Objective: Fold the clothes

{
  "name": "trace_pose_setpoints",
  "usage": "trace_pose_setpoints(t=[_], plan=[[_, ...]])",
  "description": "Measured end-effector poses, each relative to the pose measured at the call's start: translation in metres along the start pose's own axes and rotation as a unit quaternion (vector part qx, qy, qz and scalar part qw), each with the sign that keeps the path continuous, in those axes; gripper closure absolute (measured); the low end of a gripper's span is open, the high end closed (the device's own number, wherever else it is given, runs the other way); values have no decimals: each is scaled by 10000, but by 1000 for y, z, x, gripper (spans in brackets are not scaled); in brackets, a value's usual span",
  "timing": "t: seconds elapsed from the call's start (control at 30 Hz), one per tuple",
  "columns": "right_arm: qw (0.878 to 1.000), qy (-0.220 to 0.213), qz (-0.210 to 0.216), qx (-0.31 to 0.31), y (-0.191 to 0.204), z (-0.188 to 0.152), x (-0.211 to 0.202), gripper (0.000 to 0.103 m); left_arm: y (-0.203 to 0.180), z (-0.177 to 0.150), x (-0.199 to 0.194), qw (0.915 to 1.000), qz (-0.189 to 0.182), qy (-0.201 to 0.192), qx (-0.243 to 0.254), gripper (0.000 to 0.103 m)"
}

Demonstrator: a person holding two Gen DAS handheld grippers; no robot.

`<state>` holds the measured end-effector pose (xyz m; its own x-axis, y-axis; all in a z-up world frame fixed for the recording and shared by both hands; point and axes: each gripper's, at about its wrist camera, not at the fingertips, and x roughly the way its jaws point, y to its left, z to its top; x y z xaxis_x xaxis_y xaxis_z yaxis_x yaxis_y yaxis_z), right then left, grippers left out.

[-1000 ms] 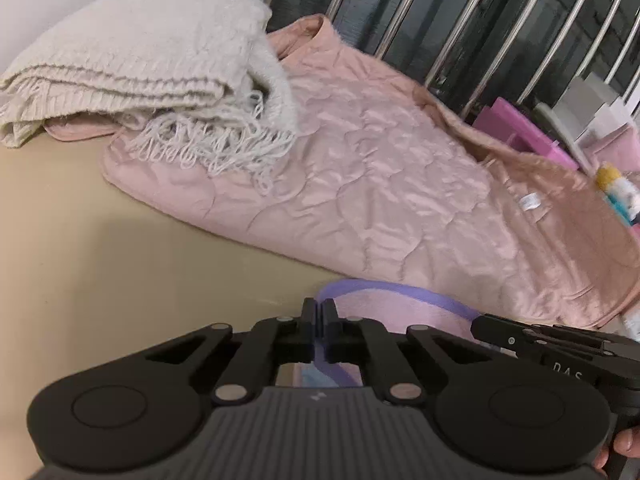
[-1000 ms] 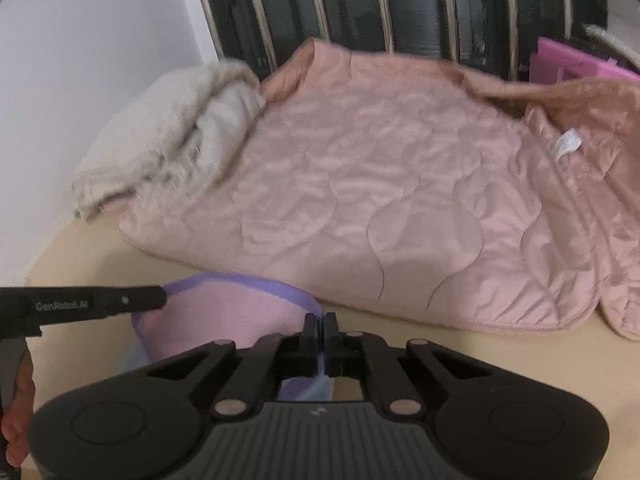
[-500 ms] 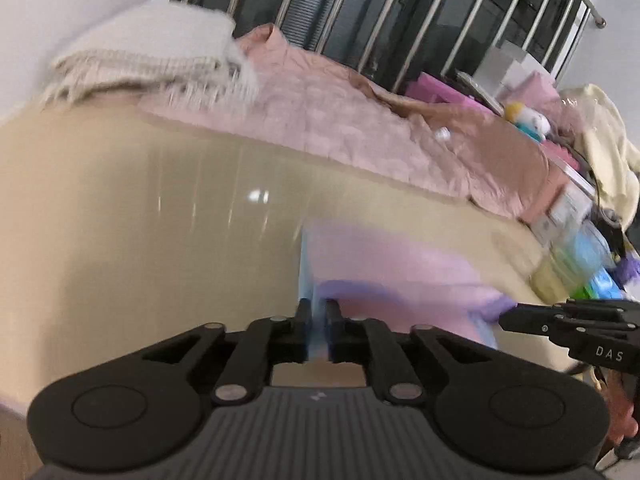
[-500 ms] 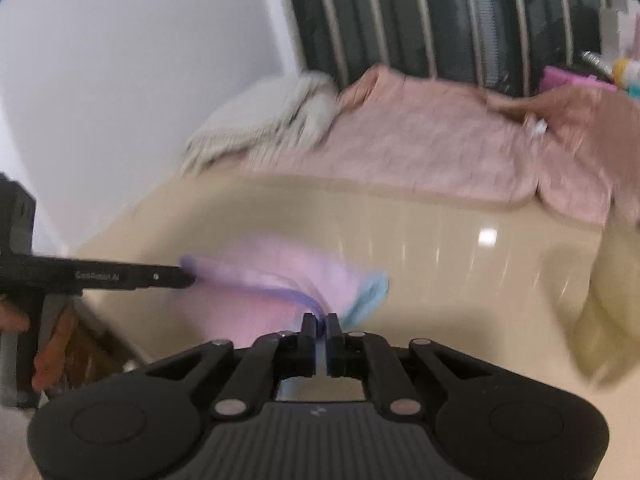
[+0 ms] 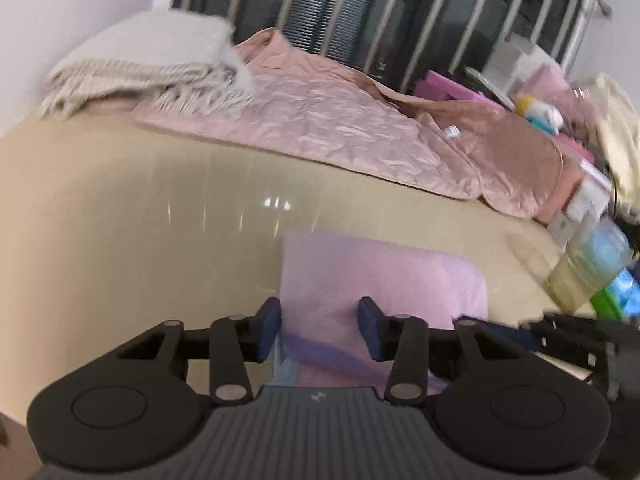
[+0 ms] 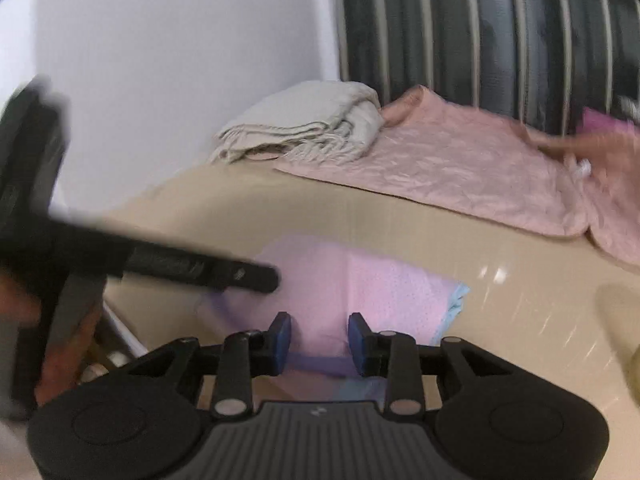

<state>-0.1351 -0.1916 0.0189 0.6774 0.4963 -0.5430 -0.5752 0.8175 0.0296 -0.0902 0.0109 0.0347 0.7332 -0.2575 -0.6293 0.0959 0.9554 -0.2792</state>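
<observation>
Garment: pink folded cloth (image 5: 376,280) with purple trim and a pale blue layer at its edge, lying flat on my beige table (image 5: 140,208), near side, just ahead of both claws.
Long axis: I cannot tell for sure; it looks roughly square, purple hem toward me.
My left claw (image 5: 319,328): jaws opening, cloth between them, pads (image 5: 269,326) not pressing it.
My right claw (image 6: 319,344): jaws opening over the hem, pads clear.
Far side: pink quilted jacket (image 5: 340,132) spread left to right; cream fringed blanket (image 5: 140,68) on its left end.
Writing: too blurred to read.
</observation>
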Motion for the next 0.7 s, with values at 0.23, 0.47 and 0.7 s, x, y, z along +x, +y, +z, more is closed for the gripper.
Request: trace_pose_setpoints(t=[0.23, 0.47, 0.7], plan=[[9982, -550, 217, 129, 7, -10, -16, 73, -1, 2, -17, 9986, -283, -397, -219, 55], [9965, -764, 341, -62, 12, -14, -21, 72, -12, -4, 6, 9994, -290, -198, 40, 53], [9955, -575, 67, 744, -30, 13, -12, 79, 1, -8, 11, 9992, -348, -146, -101, 53]])
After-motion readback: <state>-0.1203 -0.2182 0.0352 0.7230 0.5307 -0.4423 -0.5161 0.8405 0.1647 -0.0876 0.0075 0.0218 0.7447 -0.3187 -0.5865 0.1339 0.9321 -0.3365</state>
